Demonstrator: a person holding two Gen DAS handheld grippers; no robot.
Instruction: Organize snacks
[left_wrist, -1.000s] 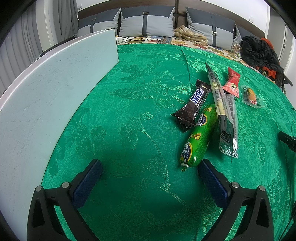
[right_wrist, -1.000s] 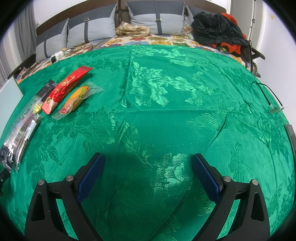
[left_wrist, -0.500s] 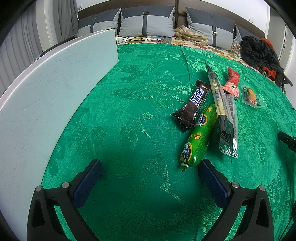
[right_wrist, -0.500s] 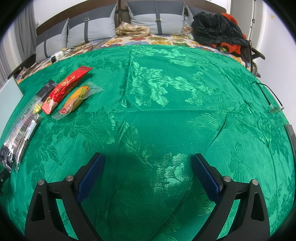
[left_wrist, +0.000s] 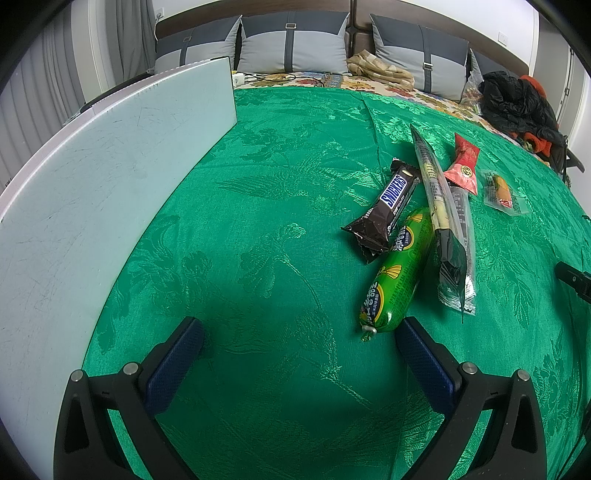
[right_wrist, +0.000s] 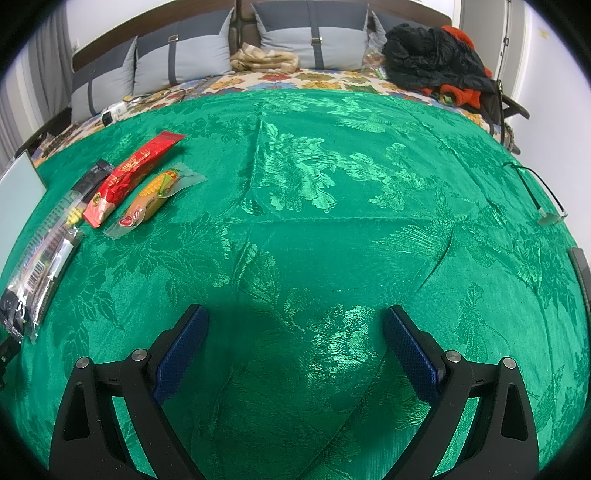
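Note:
Snacks lie on a green cloth (left_wrist: 258, 229). In the left wrist view a Snickers bar (left_wrist: 388, 203) leans on a green sausage (left_wrist: 397, 271), beside long clear packets (left_wrist: 445, 221), a red packet (left_wrist: 463, 166) and a corn sausage packet (left_wrist: 502, 190). My left gripper (left_wrist: 299, 336) is open and empty, its right finger just short of the green sausage's end. My right gripper (right_wrist: 295, 325) is open and empty over bare cloth. The red packet (right_wrist: 129, 173), corn sausage packet (right_wrist: 155, 192) and clear packets (right_wrist: 44, 251) lie far to its left.
A pale flat board (left_wrist: 92, 184) stands along the left of the cloth. Pillows (left_wrist: 295, 44) and a dark jacket (right_wrist: 432, 59) lie at the far end of the bed. A thin cable (right_wrist: 535, 188) runs along the right edge.

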